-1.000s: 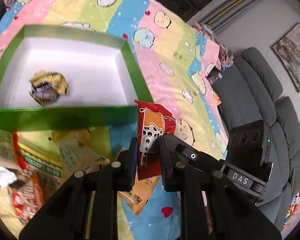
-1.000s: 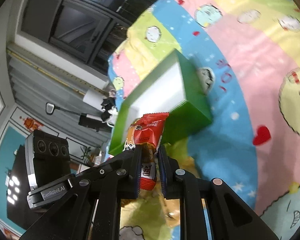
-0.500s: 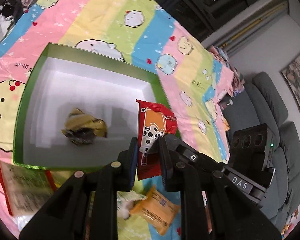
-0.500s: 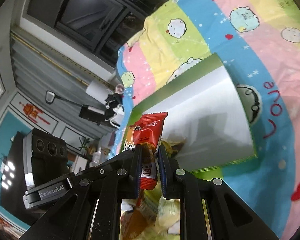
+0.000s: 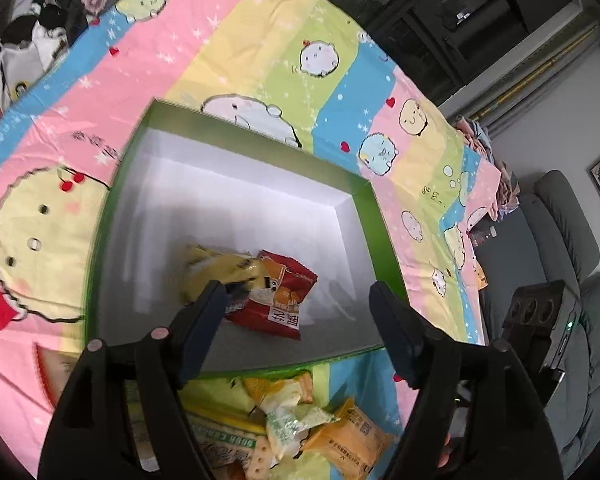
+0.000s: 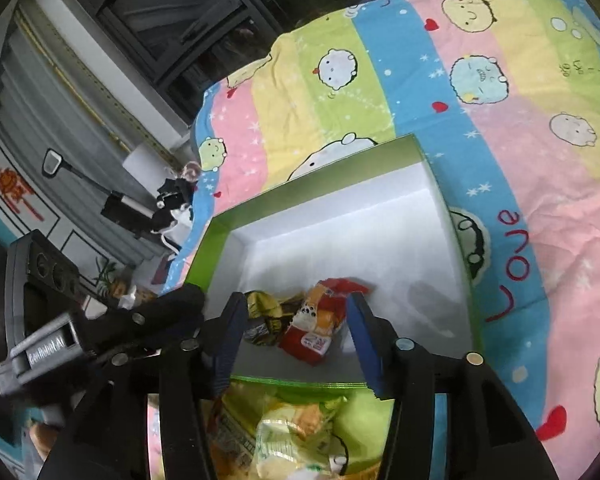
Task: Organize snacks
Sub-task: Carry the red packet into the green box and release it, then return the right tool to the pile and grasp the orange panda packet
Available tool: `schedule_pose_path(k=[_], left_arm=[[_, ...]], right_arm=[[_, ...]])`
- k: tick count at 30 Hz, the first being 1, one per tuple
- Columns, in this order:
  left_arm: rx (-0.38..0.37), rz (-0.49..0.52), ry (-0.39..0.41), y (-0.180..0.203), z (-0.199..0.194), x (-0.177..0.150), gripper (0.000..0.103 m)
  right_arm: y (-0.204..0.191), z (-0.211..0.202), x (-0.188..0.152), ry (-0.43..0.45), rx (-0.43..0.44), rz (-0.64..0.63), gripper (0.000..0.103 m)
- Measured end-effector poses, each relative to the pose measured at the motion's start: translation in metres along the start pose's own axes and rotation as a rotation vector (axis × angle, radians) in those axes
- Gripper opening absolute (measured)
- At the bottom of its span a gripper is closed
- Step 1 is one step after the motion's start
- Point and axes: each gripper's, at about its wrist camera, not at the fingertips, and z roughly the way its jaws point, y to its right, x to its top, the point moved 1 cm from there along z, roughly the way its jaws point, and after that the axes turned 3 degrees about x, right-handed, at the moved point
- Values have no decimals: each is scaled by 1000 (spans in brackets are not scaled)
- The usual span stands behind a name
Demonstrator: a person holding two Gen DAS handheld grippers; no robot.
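A green box with a white inside (image 5: 364, 216) (image 6: 444, 216) sits on the striped cartoon blanket. Inside it lie a red and orange snack packet (image 5: 280, 298) (image 6: 320, 320) and a yellow and black packet (image 5: 216, 266) (image 6: 264, 308), touching each other. My left gripper (image 5: 300, 312) is open and empty above the box's near edge. My right gripper (image 6: 296, 332) is open and empty above the same packets. Loose snack packets (image 5: 300, 416) (image 6: 292, 428) lie on the blanket just in front of the box.
The blanket (image 5: 260, 60) covers the whole surface around the box. A grey sofa (image 5: 560, 240) stands at the right. A dark and white bundle of things (image 5: 40, 28) lies past the blanket's far left corner. Dark windows (image 6: 160, 20) stand behind.
Both grippers opened and let go of their red packets. A red and orange packet now lies in the box beside the yellow one. Both views rose over the box.
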Motion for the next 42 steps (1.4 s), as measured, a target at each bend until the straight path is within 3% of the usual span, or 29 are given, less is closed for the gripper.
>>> schedule_pose_path(k=[4, 9, 14, 22, 28, 36, 42], left_arm=[[49, 35, 37, -3, -24, -3, 84], [107, 74, 74, -10, -58, -15, 87], [117, 68, 106, -21, -89, -32, 101], [148, 5, 98, -50, -115, -74, 102], [132, -96, 43, -72, -109, -101, 102], [5, -203, 7, -86, -92, -133, 102], [-48, -216, -92, -90, -70, -146, 102]], right_arm=[[-2, -20, -11, 7, 1, -21, 56], [-3, -41, -25, 14, 4, -15, 62], [-3, -57, -42, 8, -18, -18, 62], [-12, -78, -74, -24, -68, -69, 62], [-30, -76, -97, -71, -60, -116, 62], [-69, -57, -125, -141, -74, -256, 62], [-91, -38, -143, -183, -58, -338, 62]])
